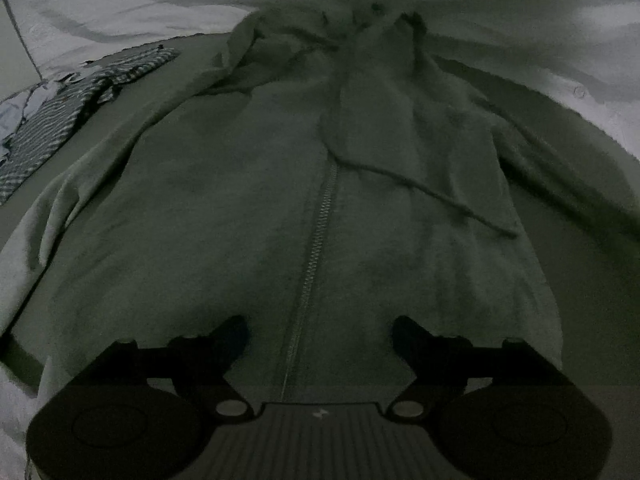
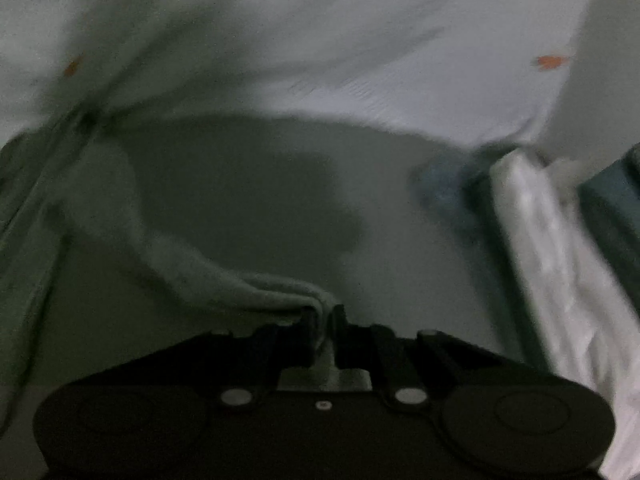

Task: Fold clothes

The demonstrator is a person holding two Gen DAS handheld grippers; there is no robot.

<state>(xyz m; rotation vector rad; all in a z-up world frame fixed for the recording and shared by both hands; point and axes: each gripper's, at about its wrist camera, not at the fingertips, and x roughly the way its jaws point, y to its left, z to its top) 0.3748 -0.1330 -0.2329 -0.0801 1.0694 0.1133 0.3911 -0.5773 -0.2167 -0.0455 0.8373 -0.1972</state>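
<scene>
A pale grey-green zip-up hoodie [image 1: 248, 208] lies spread flat, its zipper [image 1: 316, 240] running up the middle and a drawstring [image 1: 432, 188] trailing across its right half. My left gripper [image 1: 320, 332] hangs just above the hem, jaws wide apart on either side of the zipper, nothing between them. In the right wrist view, my right gripper [image 2: 323, 316] is shut on the cuff end of the hoodie's sleeve [image 2: 192, 268], which curves away to the left toward the body of the garment [image 2: 24, 208].
A pale sheet [image 2: 320, 40] with small orange marks covers the surface behind. A striped cloth [image 1: 60, 120] lies at the left. At the right sit a blue cloth [image 2: 444, 196], a white folded piece [image 2: 552, 248] and a dark teal item [image 2: 616, 212].
</scene>
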